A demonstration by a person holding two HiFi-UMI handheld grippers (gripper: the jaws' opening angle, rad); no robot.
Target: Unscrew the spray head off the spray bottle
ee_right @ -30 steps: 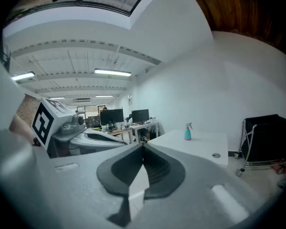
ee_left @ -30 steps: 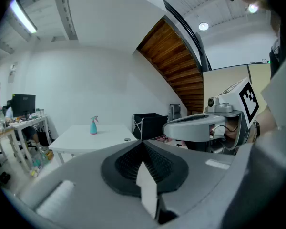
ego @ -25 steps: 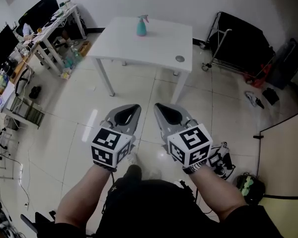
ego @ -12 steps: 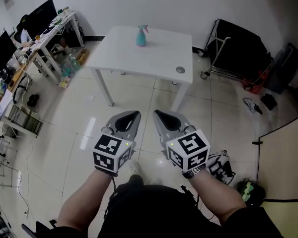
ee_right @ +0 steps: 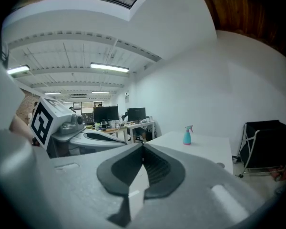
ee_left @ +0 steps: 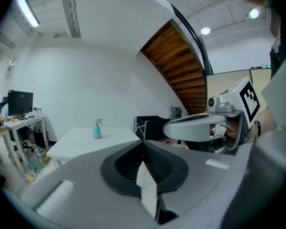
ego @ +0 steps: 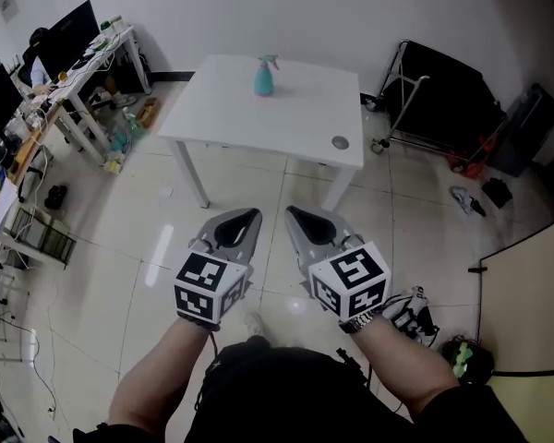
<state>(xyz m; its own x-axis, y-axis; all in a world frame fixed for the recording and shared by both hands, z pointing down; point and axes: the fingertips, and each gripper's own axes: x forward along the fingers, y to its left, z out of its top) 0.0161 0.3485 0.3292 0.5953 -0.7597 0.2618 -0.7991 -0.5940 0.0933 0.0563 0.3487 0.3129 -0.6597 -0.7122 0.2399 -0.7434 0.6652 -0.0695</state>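
Far ahead, on the white table (ego: 305, 118), stands the spray bottle (ego: 264, 76), its head apparently on; we hold left gripper (ego: 247, 218) and right gripper (ego: 298, 217) near us, jaws together, gripping nothing.

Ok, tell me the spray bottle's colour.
Spray bottle: teal, pink spray head; head view shows it best.

A white table (ego: 300, 109) stands on glossy tiles (ego: 120, 233) between cluttered monitor desks (ego: 90, 58) and a black trolley (ego: 443, 95).

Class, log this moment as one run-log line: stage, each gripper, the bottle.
stage: not started, bottle untouched | left gripper: shut, empty | right gripper: shut, empty | spray bottle: upright on white table, spray head on
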